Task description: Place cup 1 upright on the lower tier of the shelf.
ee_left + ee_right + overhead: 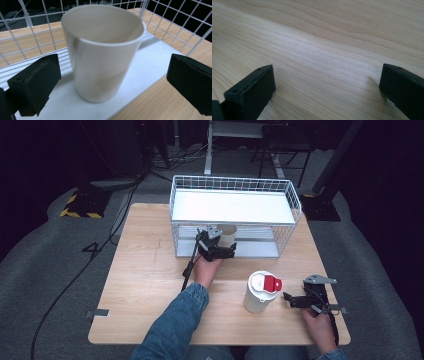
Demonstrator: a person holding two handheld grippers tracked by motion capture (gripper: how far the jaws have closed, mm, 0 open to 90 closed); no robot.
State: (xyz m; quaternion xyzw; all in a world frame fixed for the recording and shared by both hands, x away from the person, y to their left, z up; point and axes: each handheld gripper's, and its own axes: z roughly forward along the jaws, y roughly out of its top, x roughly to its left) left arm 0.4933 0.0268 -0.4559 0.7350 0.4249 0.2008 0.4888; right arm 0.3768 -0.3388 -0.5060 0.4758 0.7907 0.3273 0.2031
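A cream cup (102,50) stands upright on the white lower shelf (152,65) of a wire rack (292,195), close to its front edge. My left gripper (112,72) is open, one black pad on each side of the cup and both clear of its wall. From above, the cup (228,233) shows just behind the left gripper (218,242) at the rack's front opening. My right gripper (289,300) rests low over the bare wooden table (324,37) at the front right, open with nothing between its jaws (327,82).
A white tumbler with a red lid (261,292) stands on the table (145,285) just left of the right gripper. The rack's white upper shelf (230,206) overhangs the cup. A cable trails from the left gripper across the table.
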